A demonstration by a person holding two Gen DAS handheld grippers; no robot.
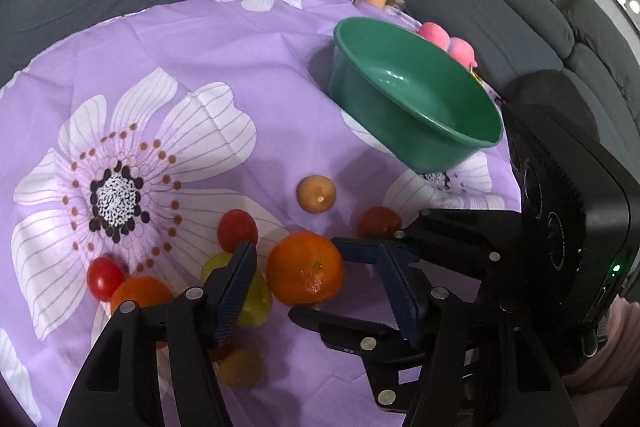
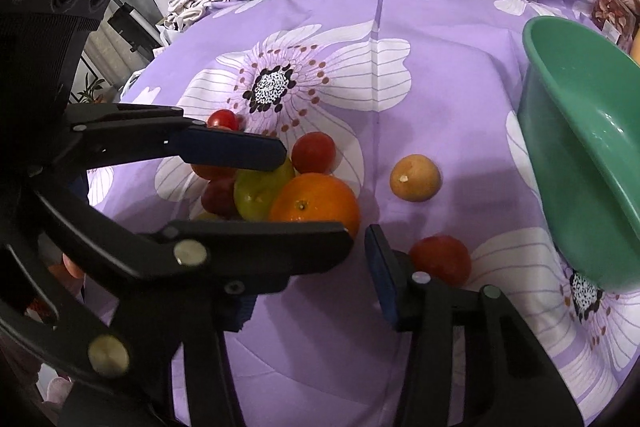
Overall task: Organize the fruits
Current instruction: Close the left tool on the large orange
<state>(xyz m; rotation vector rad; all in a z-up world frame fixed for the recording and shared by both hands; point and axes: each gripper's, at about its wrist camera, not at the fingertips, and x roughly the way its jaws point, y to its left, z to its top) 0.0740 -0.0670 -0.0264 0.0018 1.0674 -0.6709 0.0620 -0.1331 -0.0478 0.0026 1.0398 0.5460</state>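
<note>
Low in the middle of the left wrist frame, our left gripper [image 1: 320,287] stands half open astride the round glossy orange mandarin [image 1: 305,269], pads not yet pressing. Our right gripper [image 2: 352,267] hangs just beside it, holding nothing. We judge the mandarin light, firm, slightly slippery: take it across its widest middle. The green plastic bowl [image 1: 460,147] waits upper right.

Ahead of the left hand-held gripper [image 1: 320,287], the orange [image 1: 306,269] fills the gap between its fingers. Fruit crowds its left; bare cloth [image 1: 248,67] lies beyond, and the green bowl [image 1: 416,95] blocks far right.
</note>
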